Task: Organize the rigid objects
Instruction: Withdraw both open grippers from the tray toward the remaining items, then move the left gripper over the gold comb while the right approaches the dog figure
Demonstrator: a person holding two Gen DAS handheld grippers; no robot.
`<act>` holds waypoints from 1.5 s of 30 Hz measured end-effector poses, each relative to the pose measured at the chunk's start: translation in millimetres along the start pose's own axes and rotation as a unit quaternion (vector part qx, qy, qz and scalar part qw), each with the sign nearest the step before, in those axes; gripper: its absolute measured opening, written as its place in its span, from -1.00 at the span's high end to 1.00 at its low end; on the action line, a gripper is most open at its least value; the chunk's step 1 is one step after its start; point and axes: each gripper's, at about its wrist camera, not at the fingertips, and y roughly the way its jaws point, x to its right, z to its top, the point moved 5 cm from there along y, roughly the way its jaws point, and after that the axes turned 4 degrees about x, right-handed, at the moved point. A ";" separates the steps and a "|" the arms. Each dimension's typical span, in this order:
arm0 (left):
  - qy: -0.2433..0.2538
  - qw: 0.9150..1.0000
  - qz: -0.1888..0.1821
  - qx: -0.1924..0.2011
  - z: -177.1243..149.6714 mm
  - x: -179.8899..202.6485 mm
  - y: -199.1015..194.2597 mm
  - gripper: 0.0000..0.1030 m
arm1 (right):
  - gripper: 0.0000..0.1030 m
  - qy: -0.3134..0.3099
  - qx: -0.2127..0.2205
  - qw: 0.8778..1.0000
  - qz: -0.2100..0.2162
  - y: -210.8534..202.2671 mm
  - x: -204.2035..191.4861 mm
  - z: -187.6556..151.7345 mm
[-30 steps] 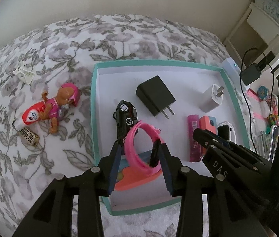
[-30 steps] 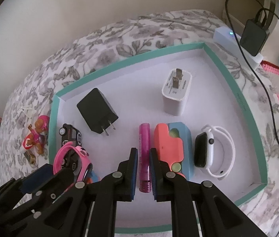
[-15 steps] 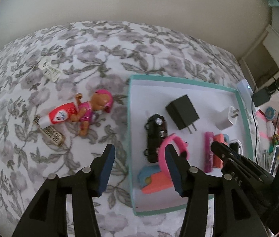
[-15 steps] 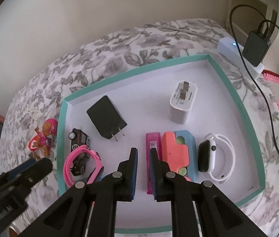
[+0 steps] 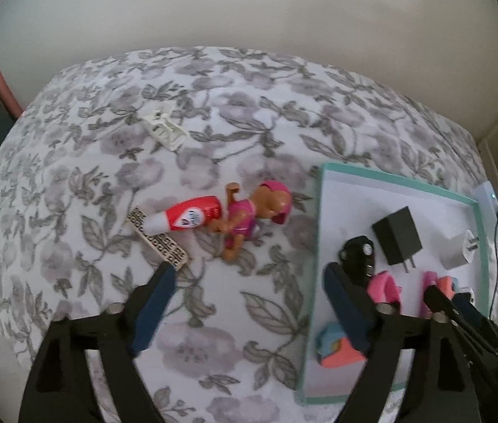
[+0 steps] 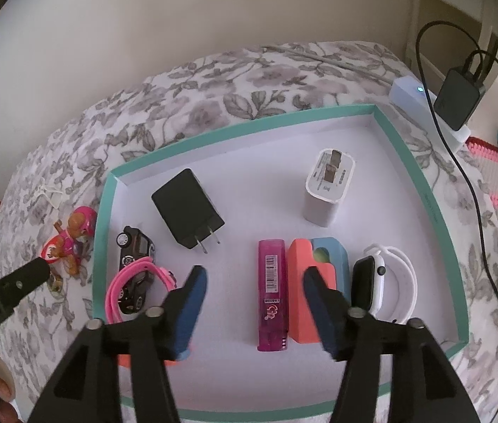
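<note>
A teal-rimmed white tray (image 6: pixel 421 179) holds a black charger (image 6: pixel 185 208), a white charger (image 6: pixel 326 190), a toy car (image 6: pixel 136 246), a pink band (image 6: pixel 125 285), a magenta lighter (image 6: pixel 272 289), a coral-and-blue block (image 6: pixel 316 264) and a white watch (image 6: pixel 383 278). My left gripper (image 5: pixel 249 282) is open and empty above the floral bedspread, left of the tray (image 5: pixel 316 232). In front of it lie a pink puppy figure (image 5: pixel 249 215), a red-and-white tube (image 5: pixel 189 216) and a patterned strip (image 5: pixel 159 243). My right gripper (image 6: pixel 254 282) is open above the lighter.
A white clip (image 5: pixel 162 128) lies farther back on the bedspread. A white power strip (image 6: pixel 421 105) with a black adapter (image 6: pixel 458 98) and cable sits beyond the tray's right corner. A wall rises behind the bed.
My left gripper let go of the pink band in the tray, opened wide and moved left over the bedspread. My right gripper opened from shut.
</note>
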 end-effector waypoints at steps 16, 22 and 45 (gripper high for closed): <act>-0.005 1.000 0.020 0.000 -0.5 -8.5 7.2 -0.86 | -0.98 -0.014 0.011 1.000 -0.025 2.5 0.9 -0.4; -0.013 1.000 0.025 -0.002 0.8 -15.7 8.8 -0.86 | -0.98 -0.007 0.008 1.000 -0.022 4.4 3.1 -0.4; -0.143 0.987 0.065 0.019 16.7 -135.1 -1.6 -0.86 | -0.98 -0.088 0.031 0.993 0.067 -7.3 -93.8 -7.7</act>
